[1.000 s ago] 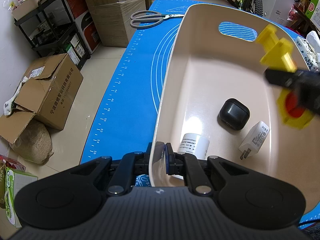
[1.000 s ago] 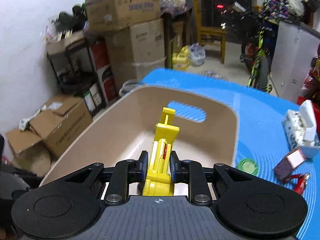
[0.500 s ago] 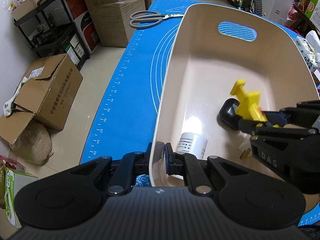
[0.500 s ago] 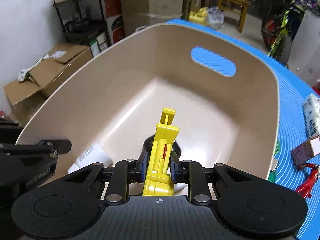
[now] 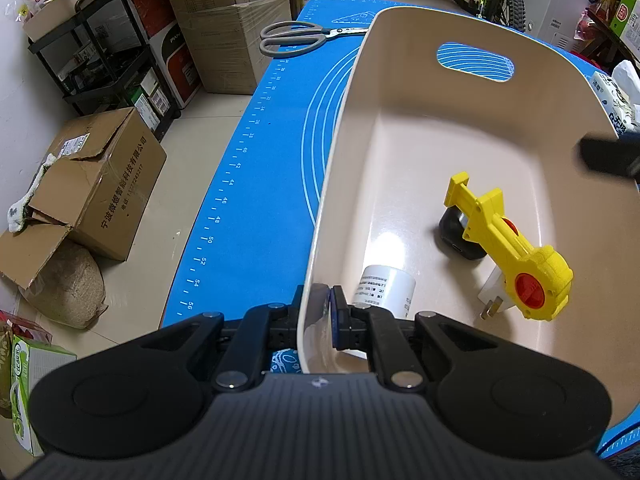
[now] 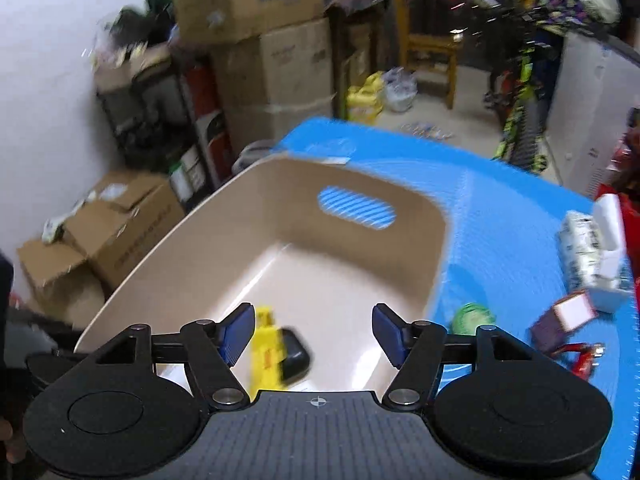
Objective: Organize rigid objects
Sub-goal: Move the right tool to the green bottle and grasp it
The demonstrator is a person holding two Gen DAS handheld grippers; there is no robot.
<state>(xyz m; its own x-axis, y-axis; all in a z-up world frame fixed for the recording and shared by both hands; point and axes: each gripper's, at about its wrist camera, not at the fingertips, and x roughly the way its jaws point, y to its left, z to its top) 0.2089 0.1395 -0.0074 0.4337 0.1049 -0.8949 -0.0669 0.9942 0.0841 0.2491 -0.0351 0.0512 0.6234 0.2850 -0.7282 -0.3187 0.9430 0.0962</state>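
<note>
A beige bin (image 5: 348, 128) (image 6: 256, 184) stands on the blue mat. My left gripper (image 5: 320, 312) is shut on the bin's near wall. Inside lie a yellow tool with a red dial (image 5: 516, 252) (image 6: 264, 344), a black earbud case (image 5: 452, 232) (image 6: 296, 354) partly under it, a white charger plug (image 5: 494, 298) and a white cylinder (image 5: 386, 290). My right gripper (image 6: 314, 334) hangs above the bin with its jaws opening and nothing between them; the yellow tool lies below, free of the pads. A dark blurred part of it shows at the right edge of the left wrist view.
Grey scissors (image 5: 292, 38) lie on the mat (image 5: 256, 184) beyond the bin's far left corner. Right of the bin are a green lid (image 6: 472, 316), a small maroon box (image 6: 568, 316), red pliers (image 6: 584, 354) and a tissue pack (image 6: 592, 252). Cardboard boxes and shelves stand on the floor at left.
My right gripper carried the yellow tool down into the bin, opened, and pulled up and back. The tool now lies on the black case. The left gripper stayed put.
</note>
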